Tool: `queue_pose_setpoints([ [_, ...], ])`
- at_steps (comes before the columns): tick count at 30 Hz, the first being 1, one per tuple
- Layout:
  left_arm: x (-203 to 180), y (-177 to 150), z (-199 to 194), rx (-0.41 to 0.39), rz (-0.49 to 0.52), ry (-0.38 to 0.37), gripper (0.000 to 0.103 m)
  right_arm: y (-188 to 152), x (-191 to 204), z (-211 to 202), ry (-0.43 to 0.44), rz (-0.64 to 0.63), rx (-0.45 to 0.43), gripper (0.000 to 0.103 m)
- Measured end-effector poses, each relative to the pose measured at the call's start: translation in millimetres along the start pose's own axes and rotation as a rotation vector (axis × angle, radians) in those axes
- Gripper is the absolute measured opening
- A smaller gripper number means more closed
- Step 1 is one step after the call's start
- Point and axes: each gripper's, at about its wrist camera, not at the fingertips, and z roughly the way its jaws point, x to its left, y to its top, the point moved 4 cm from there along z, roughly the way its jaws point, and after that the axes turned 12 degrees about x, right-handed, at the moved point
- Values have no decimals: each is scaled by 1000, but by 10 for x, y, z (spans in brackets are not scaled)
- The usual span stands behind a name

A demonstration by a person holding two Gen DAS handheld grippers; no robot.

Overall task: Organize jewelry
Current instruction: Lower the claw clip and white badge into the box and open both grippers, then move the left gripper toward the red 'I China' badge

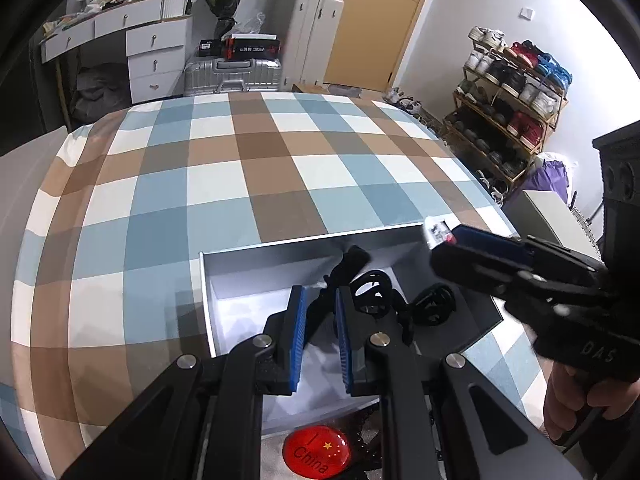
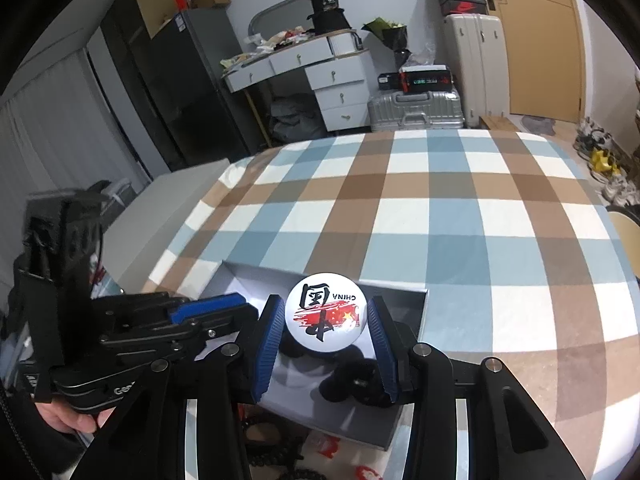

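A grey open box (image 1: 280,264) lies on a checked bedspread and holds black hair ties (image 1: 434,304). My left gripper (image 1: 320,300) is over the box, its jaws narrowly apart around a black strap (image 1: 344,268); whether it grips it is unclear. My right gripper (image 2: 326,316) is shut on a round white badge (image 2: 325,312) printed "CHINA", held above the box (image 2: 420,304). In the left wrist view the right gripper (image 1: 436,234) comes in from the right with the badge edge-on. A red "I China" badge (image 1: 316,454) lies in front of the box.
The checked bedspread (image 1: 248,168) stretches ahead. Dark beads (image 2: 276,456) and red-and-white items (image 2: 328,446) lie in front of the box. A white desk (image 2: 304,68), suitcases (image 2: 416,108) and a shoe rack (image 1: 508,108) stand beyond the bed.
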Motion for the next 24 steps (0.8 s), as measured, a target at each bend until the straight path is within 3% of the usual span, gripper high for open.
queue_pose_setpoints([
  [4,0,14,18,-6,5,18,11,-10,16,54,-16,-8,2,43],
  [8,17,9,34,8,3,22,14,-20,15,49,-54,-26,-29,68],
  [10,16,-3,4,-2,8,35,17,-21,13,13,-47,-31,-46,69],
  [14,30,-20,-98,-46,1,48,38,-17,-9,-41,-45,-16,-66,72],
  [21,44,-63,-206,-90,0,87,45,-49,12,-133,-57,-17,-86,75],
  [24,46,-84,-238,-103,-12,95,54,-64,7,-196,-57,-5,-102,78],
])
